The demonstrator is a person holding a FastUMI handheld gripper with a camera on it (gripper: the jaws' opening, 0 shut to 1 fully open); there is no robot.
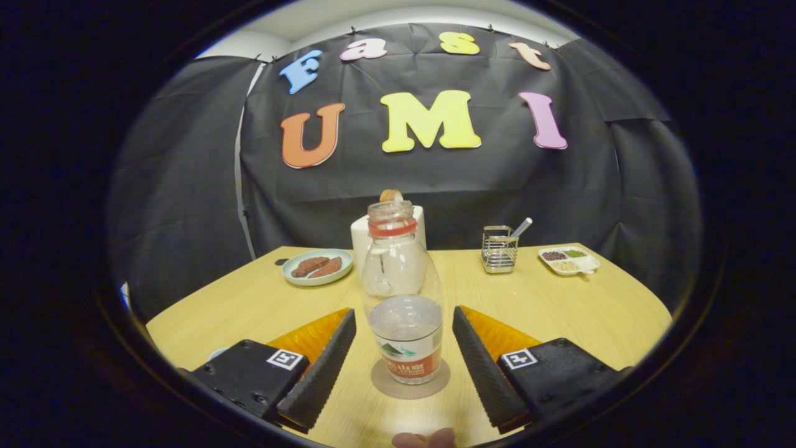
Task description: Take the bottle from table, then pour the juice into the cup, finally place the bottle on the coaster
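Observation:
A clear plastic bottle (403,298) with no cap and a red neck ring stands upright on a round brown coaster (410,381). A little clear liquid fills its lower part, above a red and white label. My gripper (404,339) is open; its fingers flank the bottle on both sides with a gap to each, touching nothing. Behind the bottle stands a white cup-like container (360,239) with something brown at its top, mostly hidden by the bottle.
On the wooden table (559,311), a pale plate (317,267) with brown food lies back left. A wire holder (499,249) with a utensil and a white divided dish (569,259) of grains sit back right. A fingertip (426,438) shows at the near edge.

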